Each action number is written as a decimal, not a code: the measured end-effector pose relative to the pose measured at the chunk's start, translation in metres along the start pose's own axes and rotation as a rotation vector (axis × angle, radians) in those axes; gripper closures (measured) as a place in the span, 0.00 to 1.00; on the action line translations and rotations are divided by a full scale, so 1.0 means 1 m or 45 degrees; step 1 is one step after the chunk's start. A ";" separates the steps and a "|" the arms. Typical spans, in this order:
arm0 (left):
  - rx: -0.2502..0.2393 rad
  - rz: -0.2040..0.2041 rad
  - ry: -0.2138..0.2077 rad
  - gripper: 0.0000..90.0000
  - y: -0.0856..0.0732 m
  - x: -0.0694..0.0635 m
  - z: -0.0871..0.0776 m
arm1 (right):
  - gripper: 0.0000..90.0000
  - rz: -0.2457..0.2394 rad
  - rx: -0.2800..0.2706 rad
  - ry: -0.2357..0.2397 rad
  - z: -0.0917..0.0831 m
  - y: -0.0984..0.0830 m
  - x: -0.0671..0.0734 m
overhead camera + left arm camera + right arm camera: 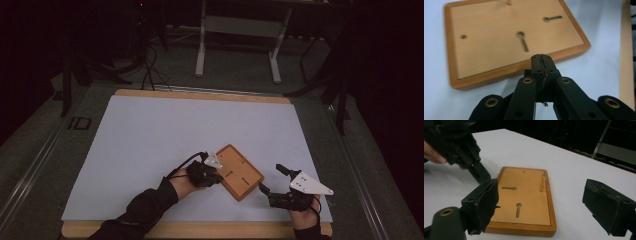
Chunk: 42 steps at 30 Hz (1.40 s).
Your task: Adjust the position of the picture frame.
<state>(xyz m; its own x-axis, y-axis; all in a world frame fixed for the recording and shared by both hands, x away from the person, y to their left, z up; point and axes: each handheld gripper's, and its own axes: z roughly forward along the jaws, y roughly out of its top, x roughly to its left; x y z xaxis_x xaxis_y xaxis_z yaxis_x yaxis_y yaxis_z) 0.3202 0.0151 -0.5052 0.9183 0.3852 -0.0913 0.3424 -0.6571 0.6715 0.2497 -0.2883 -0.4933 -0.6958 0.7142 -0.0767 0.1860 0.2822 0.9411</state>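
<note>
Left gripper (pixel 216 176) hovers tilted at the wooden board's (pixel 239 172) edge, jaws pressed together; right gripper (pixel 272 179) level, jaws apart.

Smooth matt wooden board (pixel 524 200) with a wooden peg (pixel 542 183); matt white counter (pixel 150 140); worn black rubbery tongs (pixel 549 205).
</note>
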 end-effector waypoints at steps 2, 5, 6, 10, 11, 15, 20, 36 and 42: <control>-0.006 -0.007 0.013 1.00 0.002 0.004 0.000 | 0.15 0.001 0.001 0.001 0.000 0.000 0.000; -0.013 -0.024 0.023 1.00 0.007 0.012 0.000 | 0.15 0.000 -0.002 0.002 0.000 0.000 0.000; -0.011 -0.030 0.023 1.00 0.010 0.015 0.001 | 0.15 0.002 -0.002 0.002 0.000 0.000 0.000; -0.002 -0.038 0.047 1.00 0.019 0.026 0.004 | 0.15 0.007 -0.005 0.001 -0.001 0.000 -0.001; -0.001 -0.036 0.052 1.00 0.022 0.028 0.005 | 0.15 0.005 -0.006 0.001 -0.001 0.000 -0.001; -0.003 -0.043 0.066 1.00 0.031 0.037 0.010 | 0.15 0.004 -0.004 0.002 -0.001 0.000 -0.001; -0.022 -0.065 0.085 1.00 0.045 0.046 0.018 | 0.15 0.005 -0.003 0.007 -0.001 0.000 -0.001; -0.007 -0.072 0.118 1.00 0.079 0.078 0.053 | 0.15 0.013 -0.004 0.015 -0.002 -0.001 -0.002; 0.001 -0.091 0.139 1.00 0.086 0.090 0.067 | 0.15 0.014 -0.005 0.022 -0.002 -0.002 -0.003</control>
<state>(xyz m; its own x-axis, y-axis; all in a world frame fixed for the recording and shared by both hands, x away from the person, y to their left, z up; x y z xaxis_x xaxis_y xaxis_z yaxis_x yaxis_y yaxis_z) 0.4459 -0.0498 -0.5047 0.8646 0.4991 -0.0583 0.4063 -0.6261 0.6655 0.2504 -0.2923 -0.4941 -0.7056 0.7060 -0.0606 0.1910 0.2720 0.9432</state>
